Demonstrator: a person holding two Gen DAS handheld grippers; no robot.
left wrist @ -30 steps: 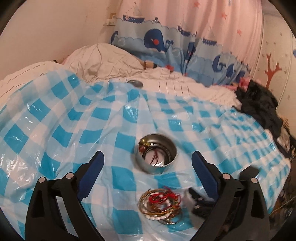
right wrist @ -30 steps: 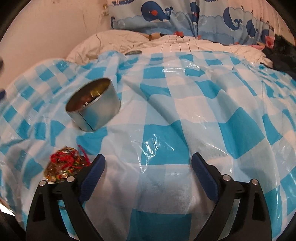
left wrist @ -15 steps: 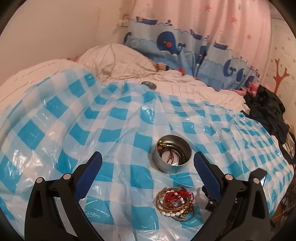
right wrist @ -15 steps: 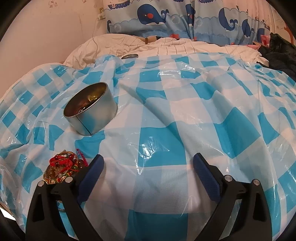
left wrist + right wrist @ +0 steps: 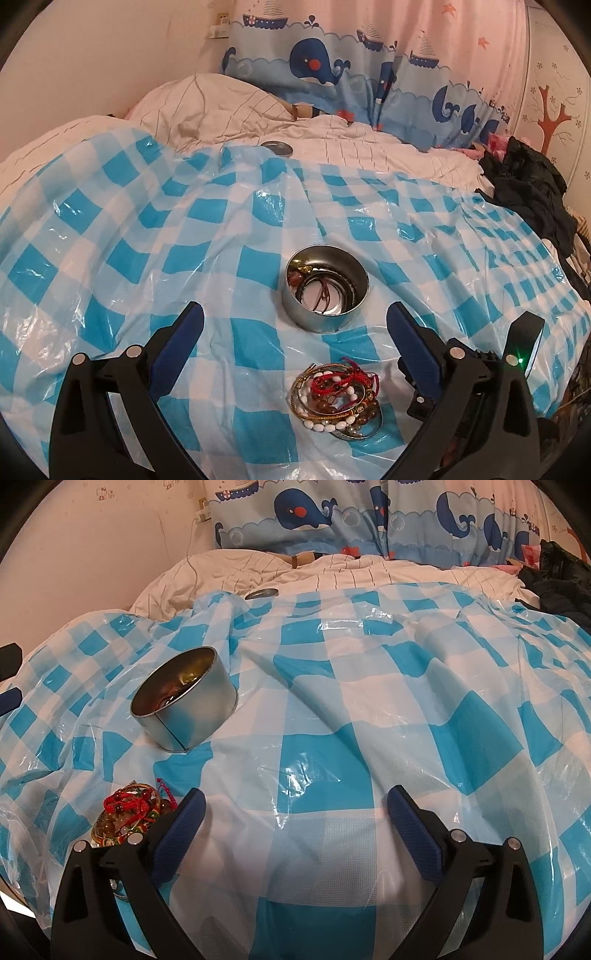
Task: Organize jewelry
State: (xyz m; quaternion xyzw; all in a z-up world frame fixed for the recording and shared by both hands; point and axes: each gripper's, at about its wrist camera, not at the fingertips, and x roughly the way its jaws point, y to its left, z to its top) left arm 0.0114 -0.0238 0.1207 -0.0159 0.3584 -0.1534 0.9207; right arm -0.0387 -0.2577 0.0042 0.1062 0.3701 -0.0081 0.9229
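Observation:
A round metal tin (image 5: 327,291) stands open on the blue-and-white checked plastic sheet (image 5: 221,236), with dark bangles and cords inside. A heap of bracelets (image 5: 336,397), gold, red cord and white beads, lies on the sheet just in front of it. My left gripper (image 5: 295,328) is open and empty, hovering above and behind the heap. In the right wrist view the tin (image 5: 184,698) is at the left and the heap (image 5: 133,812) lies by the left finger. My right gripper (image 5: 295,808) is open and empty over bare sheet.
The tin's lid (image 5: 277,147) lies at the far edge of the sheet on a white striped duvet (image 5: 221,107). Whale-print curtains (image 5: 332,66) hang behind. Dark clothes (image 5: 528,192) are piled at the right. The right gripper's body (image 5: 524,343) shows at the lower right.
My left gripper has pulled back and risen, so the tin and the heap sit further right in its view. My right gripper has also backed off a little. Both stayed open.

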